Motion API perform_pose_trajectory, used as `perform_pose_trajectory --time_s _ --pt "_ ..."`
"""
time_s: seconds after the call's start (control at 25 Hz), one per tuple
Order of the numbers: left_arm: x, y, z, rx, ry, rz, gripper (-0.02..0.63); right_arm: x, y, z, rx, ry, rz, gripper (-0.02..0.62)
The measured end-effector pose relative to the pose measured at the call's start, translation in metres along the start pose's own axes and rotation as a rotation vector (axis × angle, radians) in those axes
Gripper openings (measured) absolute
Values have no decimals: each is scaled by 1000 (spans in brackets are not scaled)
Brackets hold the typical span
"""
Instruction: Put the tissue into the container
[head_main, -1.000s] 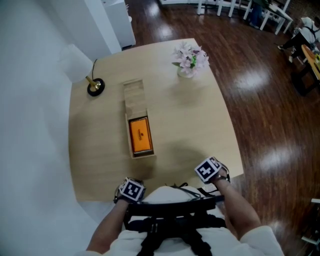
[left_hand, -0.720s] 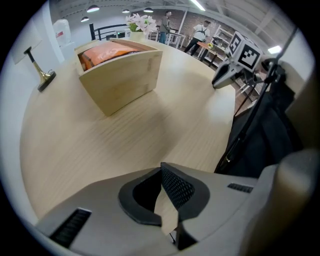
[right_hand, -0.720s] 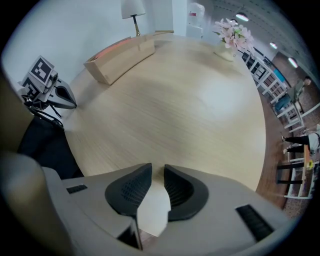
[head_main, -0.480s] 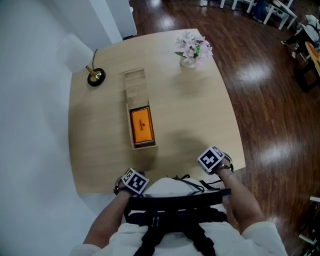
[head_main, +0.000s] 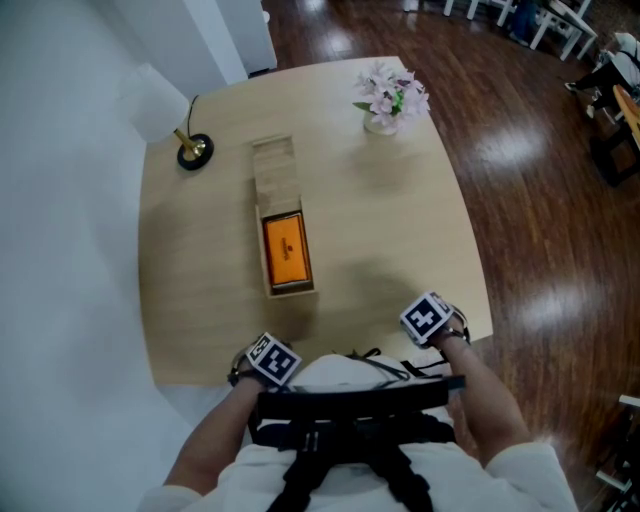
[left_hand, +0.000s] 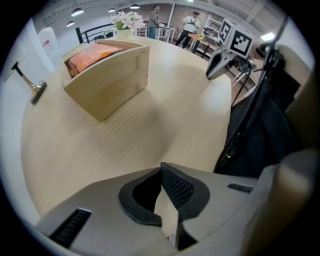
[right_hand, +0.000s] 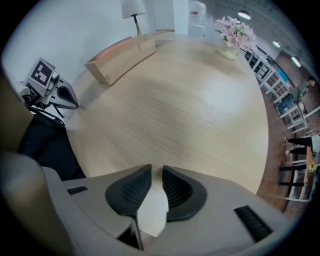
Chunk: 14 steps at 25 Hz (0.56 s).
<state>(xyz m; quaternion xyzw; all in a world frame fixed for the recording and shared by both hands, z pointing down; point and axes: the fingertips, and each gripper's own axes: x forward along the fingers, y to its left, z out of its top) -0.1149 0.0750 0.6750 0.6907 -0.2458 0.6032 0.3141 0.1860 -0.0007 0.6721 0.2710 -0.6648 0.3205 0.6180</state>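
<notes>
A long wooden container (head_main: 272, 175) lies on the round table, and an orange tissue pack (head_main: 285, 250) sits in its near half. The same container (left_hand: 107, 82) with the orange tissue pack (left_hand: 92, 52) shows in the left gripper view, and the container (right_hand: 122, 55) shows far left in the right gripper view. My left gripper (head_main: 270, 360) (left_hand: 161, 169) hovers at the table's near edge, shut and empty. The right gripper (head_main: 432, 320) (right_hand: 156, 172) is at the near right edge, its jaws almost touching with nothing between them.
A vase of pink flowers (head_main: 390, 95) stands at the far right of the table (head_main: 400, 230). A lamp with a black and gold base (head_main: 192, 155) stands at the far left by the white wall. Dark wood floor surrounds the table.
The head view has shifted slightly. Both grippers stay at the table's near edge, and the tissue pack stays in the container.
</notes>
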Motion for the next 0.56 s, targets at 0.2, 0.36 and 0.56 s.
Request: perform_pose_trajectory --time_s 0.2,0.36,0.56 --pt "-2 0 0 2 7 0 3 -1 -3 -1 -7 5 -7 72" --pt "-2 -1 0 1 9 -2 3 0 -2 -2 -5 6 -1 69" --pt "-4 -2 -1 1 7 -6 3 -1 -3 -2 -6 -3 -23 66"
